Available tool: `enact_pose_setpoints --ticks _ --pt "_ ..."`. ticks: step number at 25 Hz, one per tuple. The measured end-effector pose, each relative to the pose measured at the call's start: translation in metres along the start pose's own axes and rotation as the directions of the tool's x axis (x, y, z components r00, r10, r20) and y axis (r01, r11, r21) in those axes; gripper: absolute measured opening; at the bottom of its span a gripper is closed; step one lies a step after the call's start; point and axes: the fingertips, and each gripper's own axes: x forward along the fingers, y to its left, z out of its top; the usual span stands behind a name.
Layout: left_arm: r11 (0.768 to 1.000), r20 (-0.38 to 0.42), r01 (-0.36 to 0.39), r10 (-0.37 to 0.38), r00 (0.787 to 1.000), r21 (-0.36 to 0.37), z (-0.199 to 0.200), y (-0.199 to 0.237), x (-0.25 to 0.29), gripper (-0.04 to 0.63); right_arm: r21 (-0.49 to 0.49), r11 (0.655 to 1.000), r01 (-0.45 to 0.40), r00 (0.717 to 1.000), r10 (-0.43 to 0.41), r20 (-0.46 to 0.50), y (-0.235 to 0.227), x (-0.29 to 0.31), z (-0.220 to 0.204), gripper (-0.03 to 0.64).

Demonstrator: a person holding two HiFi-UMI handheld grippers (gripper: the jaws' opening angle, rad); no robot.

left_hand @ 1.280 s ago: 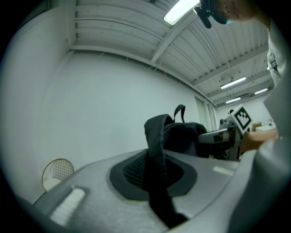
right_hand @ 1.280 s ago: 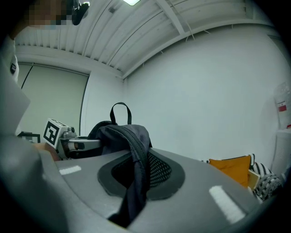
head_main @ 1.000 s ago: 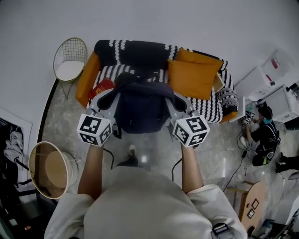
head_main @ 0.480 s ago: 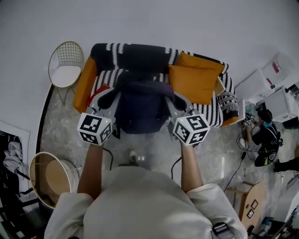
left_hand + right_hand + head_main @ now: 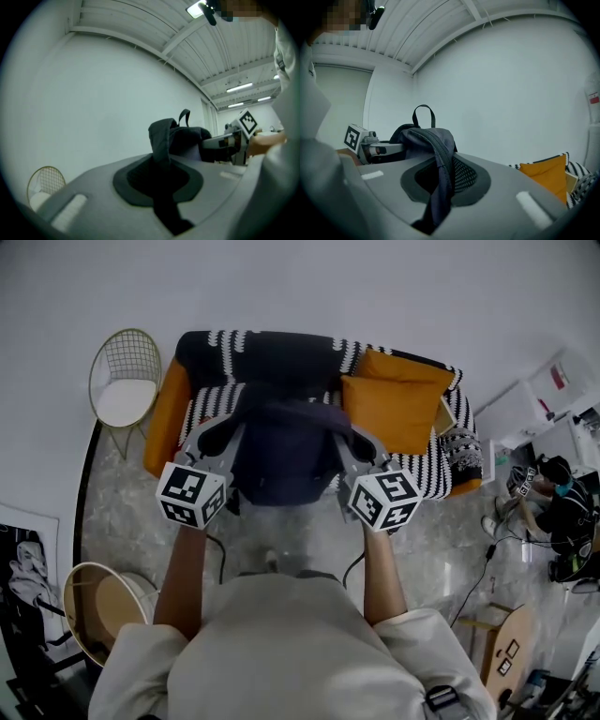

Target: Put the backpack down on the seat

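Sofa seat ahead, below backpack | bag hangs upright between my grippers, neither nearer | left gripper clamped on left strap | right gripper clamped on right strap

Backpack before sofa (chair left)

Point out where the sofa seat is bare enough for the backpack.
Striped seat shows bare between the left orange bolster and the backpack, and in a strip in front of the orange cushion. The middle is hidden behind the backpack. The right end is crowded: that cushion and a patterned bundle.
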Motion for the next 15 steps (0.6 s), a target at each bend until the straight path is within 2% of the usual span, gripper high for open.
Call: enact_pose_setpoints --ticks 9,15 --pt "0.999 -0.043 0.008 -0.010 0.999 -0.036 -0.022 0.025 0.037 0.033 -0.007 1.000 0.014 0.998 -0.015 -0.059 -0.024 0.032 -0.019 0.041" --pt "0.999 -0.063 0.021 -0.024 0.998 -0.045 -0.037 0.040 0.069 0.034 0.030 0.999 0.024 0.997 -0.022 -0.080 -0.053 0.060 -0.032 0.043"
